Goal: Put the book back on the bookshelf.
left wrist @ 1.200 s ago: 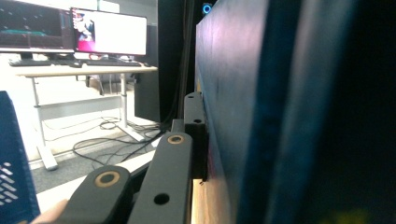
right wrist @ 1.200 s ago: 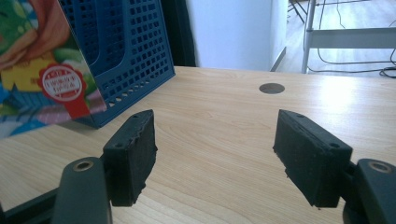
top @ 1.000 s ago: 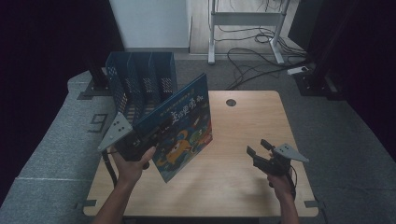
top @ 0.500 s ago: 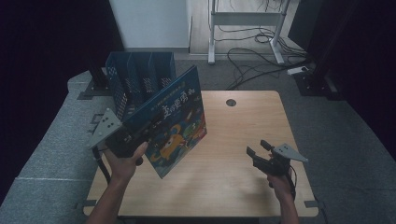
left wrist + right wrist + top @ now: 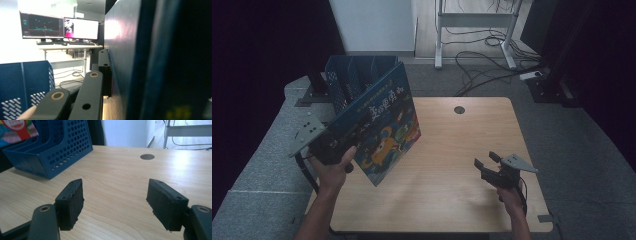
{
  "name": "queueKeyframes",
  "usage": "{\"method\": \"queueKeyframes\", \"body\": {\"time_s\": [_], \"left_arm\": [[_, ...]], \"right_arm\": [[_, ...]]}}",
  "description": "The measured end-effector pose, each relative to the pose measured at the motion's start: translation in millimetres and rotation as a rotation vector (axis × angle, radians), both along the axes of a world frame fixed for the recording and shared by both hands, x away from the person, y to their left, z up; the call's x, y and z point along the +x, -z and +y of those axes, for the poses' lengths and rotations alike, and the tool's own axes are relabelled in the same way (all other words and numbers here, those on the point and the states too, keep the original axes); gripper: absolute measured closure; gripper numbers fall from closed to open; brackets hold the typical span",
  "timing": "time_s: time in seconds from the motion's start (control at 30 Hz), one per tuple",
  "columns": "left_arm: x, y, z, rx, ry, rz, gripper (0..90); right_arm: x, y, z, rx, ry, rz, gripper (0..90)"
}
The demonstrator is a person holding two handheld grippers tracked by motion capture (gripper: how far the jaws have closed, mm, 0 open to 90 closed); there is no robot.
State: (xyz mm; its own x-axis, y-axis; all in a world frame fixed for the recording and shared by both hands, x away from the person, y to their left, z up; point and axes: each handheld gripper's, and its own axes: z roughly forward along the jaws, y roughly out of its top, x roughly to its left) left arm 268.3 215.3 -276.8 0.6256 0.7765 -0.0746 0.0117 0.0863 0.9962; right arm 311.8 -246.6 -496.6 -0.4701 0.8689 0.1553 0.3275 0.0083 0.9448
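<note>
Overhead, a flat, glossy picture book (image 5: 382,127) with a blue illustrated cover is held tilted above the pale wood-grain table (image 5: 452,195), clamped at its lower edge by the left gripper (image 5: 343,145). Just behind it, a blue perforated plastic file rack (image 5: 354,75) is seen. The right gripper (image 5: 486,162) is held over the tabletop, its 2 black blocky pads (image 5: 70,202) apart around nothing.
</note>
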Motion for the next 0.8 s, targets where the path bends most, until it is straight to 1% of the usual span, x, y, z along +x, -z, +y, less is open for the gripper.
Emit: {"method": "queueKeyframes", "body": {"time_s": [0.13, 0.23, 0.33, 0.4, 0.6, 0.73, 0.8], "left_arm": [[0.3, -0.2, 6.5, -0.007, -0.016, -0.002, 82.1], [1.0, 0.2, 11.2, -0.005, -0.028, -0.002, 82.1], [1.8, 0.8, 16.1, -0.008, -0.04, 0.0, 82.1], [2.2, 1.0, 19.5, -0.009, -0.048, 0.001, 82.1], [3.9, 0.4, 29.8, -0.021, -0.071, 0.006, 82.0], [5.9, -0.5, 36.7, -0.036, -0.089, 0.007, 82.1], [6.9, -1.1, 39.4, -0.039, -0.098, 0.007, 82.1]], "right_arm": [[2.6, 5.2, 1.4, -0.009, 0.001, 0.028, 28.7], [6.4, 11.8, 3.5, -0.024, -0.009, 0.073, 28.5], [10.3, 18.7, 7.3, -0.055, -0.011, 0.123, 28.4], [12.5, 23.1, 10.7, -0.083, -0.004, 0.142, 28.5], [18.3, 35.8, 17.4, -0.165, 0.018, 0.223, 28.7], [21.2, 42.4, 19.2, -0.186, 0.016, 0.265, 28.8], [22.0, 44.3, 19.5, -0.197, 0.016, 0.277, 28.8]]}}
